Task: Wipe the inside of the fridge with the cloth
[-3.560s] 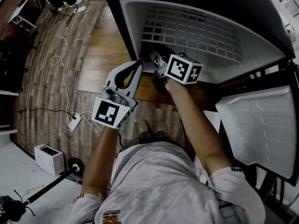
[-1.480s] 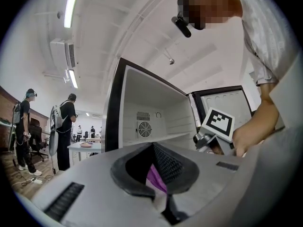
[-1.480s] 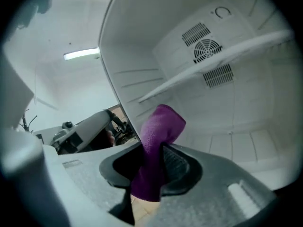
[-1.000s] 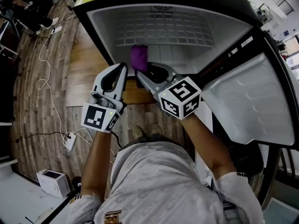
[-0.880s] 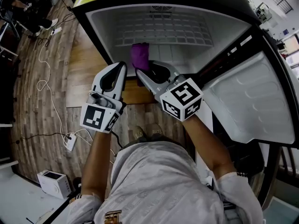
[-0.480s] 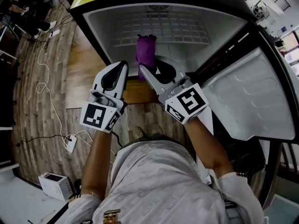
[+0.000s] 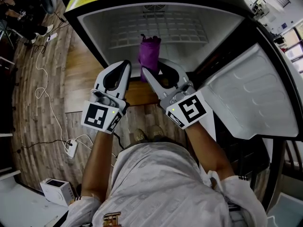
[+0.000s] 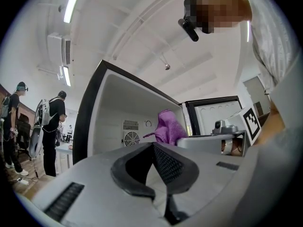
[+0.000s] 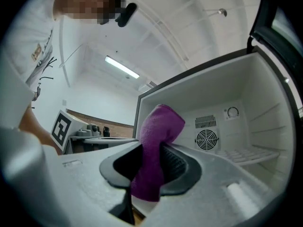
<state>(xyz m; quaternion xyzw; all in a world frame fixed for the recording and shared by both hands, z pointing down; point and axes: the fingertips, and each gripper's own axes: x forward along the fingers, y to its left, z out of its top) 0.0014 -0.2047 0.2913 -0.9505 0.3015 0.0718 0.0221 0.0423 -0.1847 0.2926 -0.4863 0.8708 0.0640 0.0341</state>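
A purple cloth (image 7: 148,55) sticks up from my right gripper (image 7: 150,72), which is shut on it at the mouth of the open fridge (image 7: 94,37). In the right gripper view the cloth (image 9: 155,145) is pinched between the jaws, with the fridge's white inside and its round fan grille (image 9: 206,139) behind. My left gripper (image 7: 124,66) is beside it on the left, shut and empty, just outside the fridge opening. The left gripper view shows the closed jaws with the cloth (image 8: 169,127) and the right gripper (image 8: 213,141) to the right.
The fridge door (image 7: 255,103) hangs open to the right. A wire shelf (image 7: 161,30) runs across the fridge's inside. Wooden floor with white cables (image 7: 45,74) and a power strip (image 7: 71,148) lies on the left. People (image 8: 49,126) stand far left in the left gripper view.
My right gripper has lifted the cloth up from the fridge's lower edge into the opening. The left gripper has stayed nearly still.
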